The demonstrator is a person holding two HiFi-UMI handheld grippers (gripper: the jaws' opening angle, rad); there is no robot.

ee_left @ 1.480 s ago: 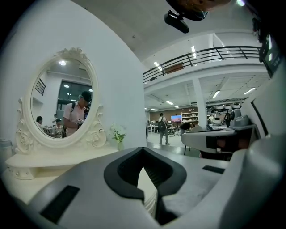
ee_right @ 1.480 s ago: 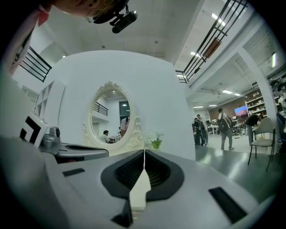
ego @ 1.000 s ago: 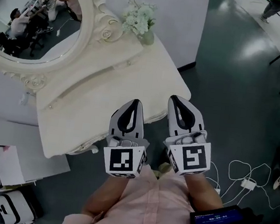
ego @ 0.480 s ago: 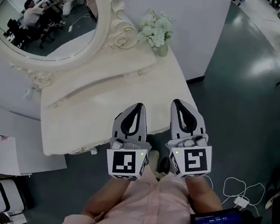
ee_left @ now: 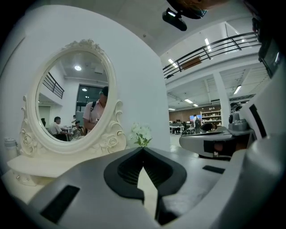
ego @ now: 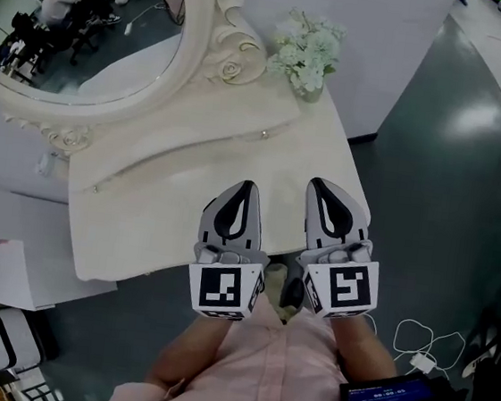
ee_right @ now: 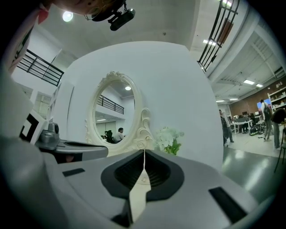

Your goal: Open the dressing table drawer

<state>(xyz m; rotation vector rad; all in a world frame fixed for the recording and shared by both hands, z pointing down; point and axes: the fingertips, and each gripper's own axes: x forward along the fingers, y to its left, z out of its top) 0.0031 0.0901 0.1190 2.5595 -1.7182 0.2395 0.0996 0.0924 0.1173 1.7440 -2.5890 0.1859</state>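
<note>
Two grippers are pointing side by side up the middle of the frame, crossing the front edge of the dressing table's cream surface (ego: pixel 158 221). The left gripper (ego: pixel 245 188) and right gripper (ego: pixel 317 185) are each holding their jaws together. An oval mirror (ego: pixel 80 41) is filling the upper left, with white flowers (ego: pixel 308 47) standing just right of it.

Open office hall: staffed desks (ee_right: pixel 241 120), mezzanine railing (ee_left: pixel 210 47).
</note>
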